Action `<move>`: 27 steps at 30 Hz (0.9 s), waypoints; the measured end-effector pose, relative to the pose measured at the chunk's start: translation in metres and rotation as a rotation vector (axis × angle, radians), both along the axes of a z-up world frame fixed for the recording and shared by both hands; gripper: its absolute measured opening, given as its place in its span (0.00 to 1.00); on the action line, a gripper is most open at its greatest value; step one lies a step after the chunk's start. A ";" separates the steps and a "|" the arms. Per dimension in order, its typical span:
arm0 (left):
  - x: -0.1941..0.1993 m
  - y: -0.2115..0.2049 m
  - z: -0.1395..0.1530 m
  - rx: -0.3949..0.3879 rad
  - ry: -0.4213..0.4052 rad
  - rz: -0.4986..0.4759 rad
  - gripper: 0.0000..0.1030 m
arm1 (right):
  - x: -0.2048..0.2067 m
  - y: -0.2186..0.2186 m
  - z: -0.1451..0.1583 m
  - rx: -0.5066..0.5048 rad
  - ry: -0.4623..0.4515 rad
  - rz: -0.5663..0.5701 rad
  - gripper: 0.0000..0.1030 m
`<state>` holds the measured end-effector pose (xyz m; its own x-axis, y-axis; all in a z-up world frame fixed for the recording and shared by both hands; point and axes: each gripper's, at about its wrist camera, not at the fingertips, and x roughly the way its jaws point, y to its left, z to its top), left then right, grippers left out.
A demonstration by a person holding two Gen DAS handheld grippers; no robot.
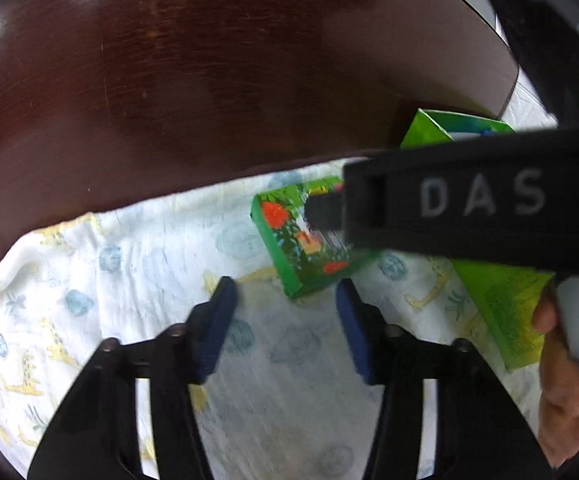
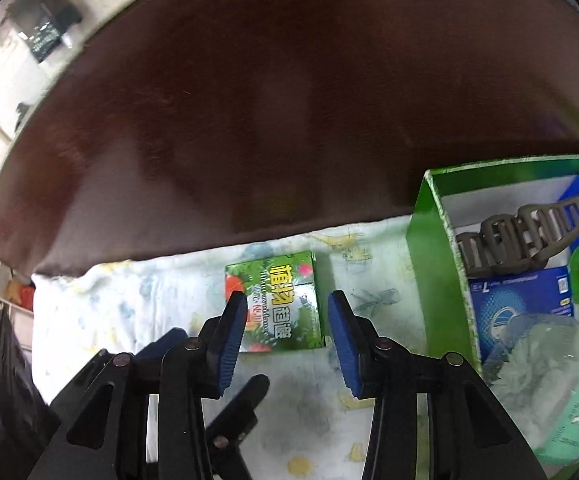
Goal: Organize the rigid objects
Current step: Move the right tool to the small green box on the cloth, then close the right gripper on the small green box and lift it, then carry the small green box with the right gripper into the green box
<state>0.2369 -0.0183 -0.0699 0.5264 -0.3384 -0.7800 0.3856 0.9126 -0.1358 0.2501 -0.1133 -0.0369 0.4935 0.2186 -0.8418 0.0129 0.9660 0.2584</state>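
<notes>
A small green box point(image 2: 277, 280) printed with leaves and red fruit lies flat on a white patterned cloth point(image 2: 129, 304). It also shows in the left wrist view as the small green box point(image 1: 289, 248). My right gripper point(image 2: 287, 296) hovers over it, jaws open, with the blue pads near its two sides; I see no pad pressing on it. My left gripper point(image 1: 285, 284) is open and empty, its tips just short of the box's near corner. The right gripper's black body point(image 1: 481, 204) crosses over the box from the right.
An open green storage box point(image 2: 429, 264) stands to the right, holding a grey hair claw point(image 2: 529, 236), blue cartons point(image 2: 521, 300) and a pale green tub point(image 2: 561, 392). A dark wooden table point(image 1: 209, 80) extends beyond the cloth. A hand point(image 1: 561, 380) is at the right edge.
</notes>
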 end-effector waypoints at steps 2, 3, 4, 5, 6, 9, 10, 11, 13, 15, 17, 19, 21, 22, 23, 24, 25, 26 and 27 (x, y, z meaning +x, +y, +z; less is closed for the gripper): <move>0.007 0.002 0.000 -0.029 0.027 -0.014 0.24 | 0.008 -0.002 -0.010 0.054 0.044 -0.007 0.43; 0.009 0.003 0.000 -0.038 0.031 -0.011 0.25 | 0.012 -0.004 -0.018 0.086 0.074 -0.008 0.43; 0.011 0.004 0.000 -0.042 0.032 -0.013 0.25 | 0.014 -0.004 -0.022 0.107 0.085 -0.008 0.44; 0.010 0.006 0.002 -0.042 0.030 -0.015 0.24 | 0.014 -0.006 -0.023 0.120 0.075 -0.012 0.44; 0.010 0.007 0.002 -0.041 0.028 -0.015 0.24 | 0.014 -0.006 -0.023 0.119 0.067 -0.005 0.45; 0.003 0.007 0.009 -0.033 0.033 -0.002 0.22 | 0.012 -0.003 -0.022 0.100 0.052 0.028 0.45; -0.003 0.008 0.013 -0.026 0.024 0.001 0.22 | 0.010 -0.002 -0.021 0.096 0.051 0.035 0.45; -0.008 0.007 0.017 -0.018 0.014 0.002 0.22 | 0.008 0.001 -0.019 0.093 0.050 0.042 0.45; -0.018 0.007 0.025 -0.010 -0.008 0.000 0.22 | 0.001 0.004 -0.016 0.095 0.038 0.058 0.45; -0.032 0.004 0.038 -0.002 -0.034 -0.002 0.22 | -0.005 0.002 -0.009 0.105 0.020 0.068 0.45; -0.045 0.000 0.050 0.013 -0.067 -0.008 0.22 | -0.012 0.002 0.001 0.104 -0.005 0.076 0.45; -0.056 -0.005 0.063 0.033 -0.105 -0.009 0.22 | -0.022 0.001 0.015 0.092 -0.044 0.085 0.45; -0.068 -0.018 0.072 0.032 -0.134 -0.013 0.22 | -0.032 0.000 0.028 0.086 -0.080 0.098 0.45; -0.071 -0.024 0.078 0.028 -0.147 -0.018 0.22 | -0.037 -0.001 0.034 0.083 -0.096 0.101 0.45; -0.075 -0.028 0.085 0.026 -0.160 -0.024 0.22 | -0.042 -0.005 0.041 0.082 -0.113 0.102 0.45; -0.081 -0.031 0.091 0.024 -0.174 -0.032 0.22 | -0.049 -0.010 0.049 0.086 -0.135 0.100 0.45; -0.085 -0.038 0.098 0.025 -0.188 -0.042 0.22 | -0.053 -0.015 0.054 0.090 -0.149 0.099 0.45; -0.089 -0.043 0.106 0.026 -0.202 -0.052 0.22 | -0.056 -0.020 0.061 0.094 -0.165 0.097 0.45; -0.093 -0.050 0.111 0.028 -0.215 -0.064 0.22 | -0.063 -0.028 0.069 0.098 -0.187 0.091 0.45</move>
<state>0.1443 -0.0684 0.0407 0.6594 -0.3562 -0.6621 0.4604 0.8875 -0.0190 0.1875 -0.1417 0.0317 0.6134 0.3457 -0.7101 -0.1303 0.9311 0.3408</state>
